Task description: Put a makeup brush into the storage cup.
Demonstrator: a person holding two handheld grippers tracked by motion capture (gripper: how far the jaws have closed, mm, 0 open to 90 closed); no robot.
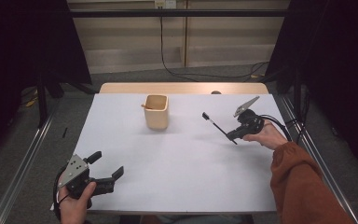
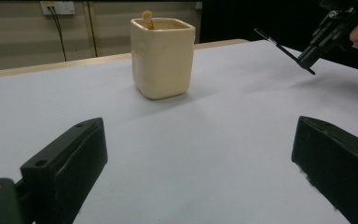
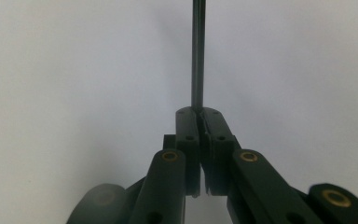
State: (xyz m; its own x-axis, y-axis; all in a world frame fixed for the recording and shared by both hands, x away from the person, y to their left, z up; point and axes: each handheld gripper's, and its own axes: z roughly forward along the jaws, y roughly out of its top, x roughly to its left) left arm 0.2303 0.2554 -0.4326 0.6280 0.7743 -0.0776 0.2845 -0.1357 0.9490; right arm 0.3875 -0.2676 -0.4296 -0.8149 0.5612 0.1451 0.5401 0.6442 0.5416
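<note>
Nearest the lens, at about 7 o'clock on the white table: left gripper, jaws spread wide, gripping nothing, parked at the near edge. Seen likewise in the left gripper view, both black jaws far apart with bare table between.

At about 3 o'clock: right gripper, jaws pressed together on the lower end of a thin black stick, perhaps a brush or pen, lifted clear of the table and slanted up toward 10 o'clock. Confirmed in the right gripper view: stick clamped between closed jaws and running straight out from them.

At about 12 o'clock, well apart from both grippers: cream square cup, upright, with a tan-tipped stick leaning at its rim.

Probably mid-carry, bound for the cup. To do it well:
- Keep the clamp firm; a thin shaft could pivot or slip.
- Carry high enough to clear the rim.
- Bring the free tip over the cup's opening, away from the stick already inside.
- Tilt toward vertical, lower, then release only once the tip is well inside.
- Move gently near the cup; might tip if knocked sideways. Left gripper free to steady it.

Count: two grippers, one cup, one black stick in hand, one stick in the cup, one table.
</note>
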